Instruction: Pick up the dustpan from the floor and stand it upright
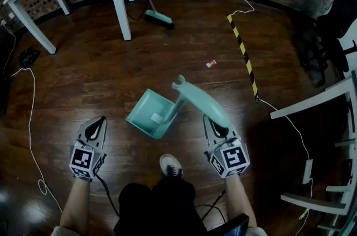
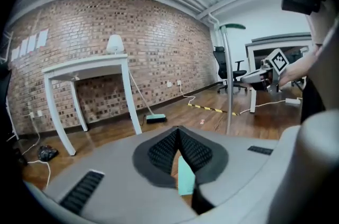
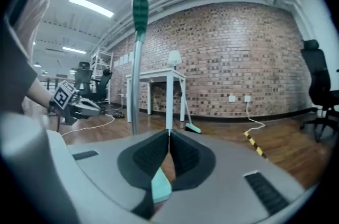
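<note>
Since the dustpan appears to stand by itself on the wooden floor, between the two grippers and just ahead of the person's shoe, the step in hand reads as leaving it standing rather than lifting it. Left gripper: fingers together, nothing clamped, well clear to the left of the pan. Right gripper: fingers together too, empty. Its own view shows the pole off to the left of the fingers, not between them. From the head view the handle top overlaps that gripper's tip, so the gap there is probably small. To do this well, I judge, draw the right gripper straight back and away from the pole, with no sideways sweep, and watch the pole for wobble before leaving it. The likely risk is a nudge to the tall handle tipping the whole thing over. Dustpan notes: teal plastic throughout, an open box-shaped pan with a pale label inside, a long slim pole rising near vertical, and a darker green grip at the top.
</note>
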Tool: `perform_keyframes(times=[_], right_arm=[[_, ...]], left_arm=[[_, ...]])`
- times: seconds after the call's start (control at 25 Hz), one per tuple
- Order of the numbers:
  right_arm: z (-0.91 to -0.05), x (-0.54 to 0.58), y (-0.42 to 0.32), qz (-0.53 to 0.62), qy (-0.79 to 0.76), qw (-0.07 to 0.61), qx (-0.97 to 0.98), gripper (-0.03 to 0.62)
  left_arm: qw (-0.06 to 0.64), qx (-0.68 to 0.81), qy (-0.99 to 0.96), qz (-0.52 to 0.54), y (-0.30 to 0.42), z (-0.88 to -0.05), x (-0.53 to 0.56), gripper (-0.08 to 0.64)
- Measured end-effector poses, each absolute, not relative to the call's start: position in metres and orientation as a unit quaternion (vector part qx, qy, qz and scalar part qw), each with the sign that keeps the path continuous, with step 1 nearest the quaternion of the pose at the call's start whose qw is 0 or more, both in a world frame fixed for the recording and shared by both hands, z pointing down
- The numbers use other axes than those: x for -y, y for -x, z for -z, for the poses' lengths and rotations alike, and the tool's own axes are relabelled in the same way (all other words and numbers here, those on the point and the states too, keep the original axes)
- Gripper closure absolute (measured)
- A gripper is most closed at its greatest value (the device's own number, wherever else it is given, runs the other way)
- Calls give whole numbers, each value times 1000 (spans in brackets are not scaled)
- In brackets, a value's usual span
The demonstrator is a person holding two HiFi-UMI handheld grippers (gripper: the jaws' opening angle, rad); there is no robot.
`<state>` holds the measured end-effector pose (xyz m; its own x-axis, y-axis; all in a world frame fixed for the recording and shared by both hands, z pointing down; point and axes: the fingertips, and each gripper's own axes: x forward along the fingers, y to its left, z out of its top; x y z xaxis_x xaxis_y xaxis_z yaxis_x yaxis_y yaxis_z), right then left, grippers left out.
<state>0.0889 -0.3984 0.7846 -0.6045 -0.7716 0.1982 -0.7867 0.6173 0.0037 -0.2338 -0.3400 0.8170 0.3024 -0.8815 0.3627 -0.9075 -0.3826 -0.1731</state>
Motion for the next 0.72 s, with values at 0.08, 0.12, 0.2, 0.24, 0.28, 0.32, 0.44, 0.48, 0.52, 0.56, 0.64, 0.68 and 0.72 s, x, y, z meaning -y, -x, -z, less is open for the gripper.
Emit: perform_keyframes(times=[0.08, 0.12, 0.2, 0.24, 0.28, 0.32, 0.44, 0.48, 0.52, 0.56, 0.64, 0.68, 0.72], right_arm=[[-753, 403, -102, -38, -463, 94, 880, 612], [-734, 403, -107, -31, -471, 101, 876, 612], [-687, 404, -116, -24, -486, 110, 867, 611], [-660, 406, -123, -29, -496, 105, 861, 611], [-631, 408, -129, -37, -506, 97, 856, 611], [-602, 409, -134, -44, -513, 90, 853, 611], [-515, 400, -139, -49, -512, 74, 854, 612], [-486, 396, -139, -51, -511, 64, 856, 612], [-457, 391, -139, -54, -510, 53, 857, 612], [-428, 385, -137, -54, -508, 44, 858, 612], [-374, 369, -130, -48, -503, 31, 862, 612], [-348, 360, -125, -44, -500, 25, 865, 612], [-323, 352, -120, -40, -497, 19, 866, 612]], left_arm=[[22, 543, -819, -186, 222, -767, 339, 554], [17, 538, -824, -177, 217, -741, 338, 554], [14, 537, -829, -156, 208, -686, 333, 557], [13, 539, -830, -146, 205, -656, 331, 557], [11, 541, -829, -140, 203, -627, 328, 558], [9, 543, -828, -137, 202, -598, 325, 558], [13, 546, -828, -125, 200, -514, 312, 558], [15, 544, -830, -118, 199, -486, 308, 558], [15, 542, -833, -110, 198, -459, 305, 558], [14, 541, -834, -104, 198, -433, 300, 558], [6, 545, -833, -96, 202, -383, 287, 558], [0, 550, -830, -92, 205, -358, 280, 558], [-4, 555, -827, -87, 208, -333, 271, 558]])
